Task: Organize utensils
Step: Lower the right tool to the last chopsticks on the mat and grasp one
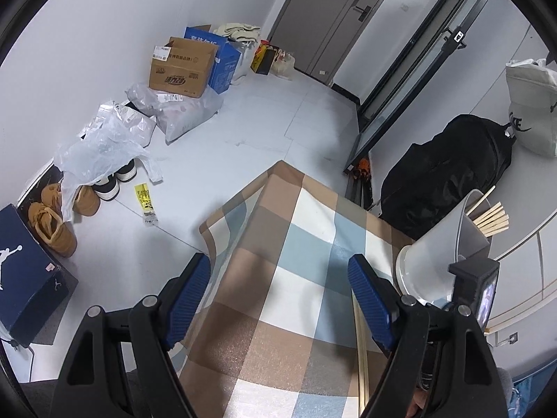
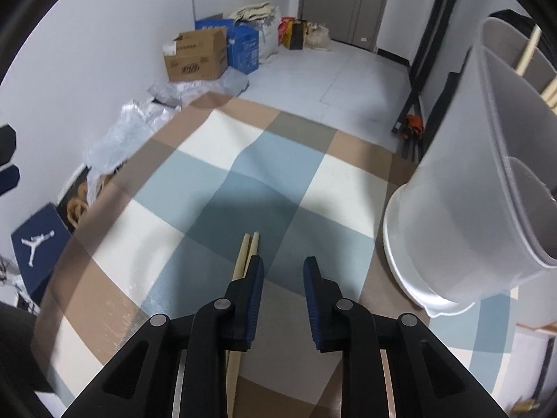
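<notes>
A pair of wooden chopsticks (image 2: 246, 251) lies on the checked tablecloth (image 2: 222, 160), their tips just past my right gripper's left finger. My right gripper (image 2: 282, 268) is open and empty above the cloth, with the chopsticks running under its left finger. A white utensil holder (image 2: 463, 216) stands to the right with several chopsticks in it (image 2: 529, 52). In the left wrist view my left gripper (image 1: 278, 268) is wide open and empty over the table's left edge. The holder (image 1: 442, 254) and its chopsticks (image 1: 492, 221) are at its right.
The table's corner (image 1: 278, 167) and left edge drop to a grey floor. On the floor lie cardboard boxes (image 1: 181, 69), plastic bags (image 1: 104, 139), shoes (image 1: 55, 223) and a blue shoe box (image 1: 24, 271). A black bag (image 1: 449, 170) sits beyond the table.
</notes>
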### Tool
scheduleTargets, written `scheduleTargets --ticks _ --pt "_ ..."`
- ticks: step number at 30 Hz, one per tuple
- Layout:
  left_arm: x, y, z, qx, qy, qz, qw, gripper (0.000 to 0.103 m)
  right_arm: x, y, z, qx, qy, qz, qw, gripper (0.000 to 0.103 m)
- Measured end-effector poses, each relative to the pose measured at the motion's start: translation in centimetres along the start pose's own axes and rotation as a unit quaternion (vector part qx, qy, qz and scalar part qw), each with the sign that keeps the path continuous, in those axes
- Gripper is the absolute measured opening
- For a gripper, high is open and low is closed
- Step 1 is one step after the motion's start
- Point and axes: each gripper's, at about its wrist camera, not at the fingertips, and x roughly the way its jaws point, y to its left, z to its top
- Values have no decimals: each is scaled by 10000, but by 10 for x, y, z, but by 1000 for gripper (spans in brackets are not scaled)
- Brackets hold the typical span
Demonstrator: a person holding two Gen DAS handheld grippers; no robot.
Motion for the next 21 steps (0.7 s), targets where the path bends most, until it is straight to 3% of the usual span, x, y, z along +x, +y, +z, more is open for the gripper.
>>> scheduleTargets --ticks 6,21 --pt "0 -1 0 34 -5 -45 10000 77 4 2 -4 2 82 115 9999 22" --pt "-3 4 3 6 -23 -15 10000 78 18 27 13 -425 204 -73 9989 22"
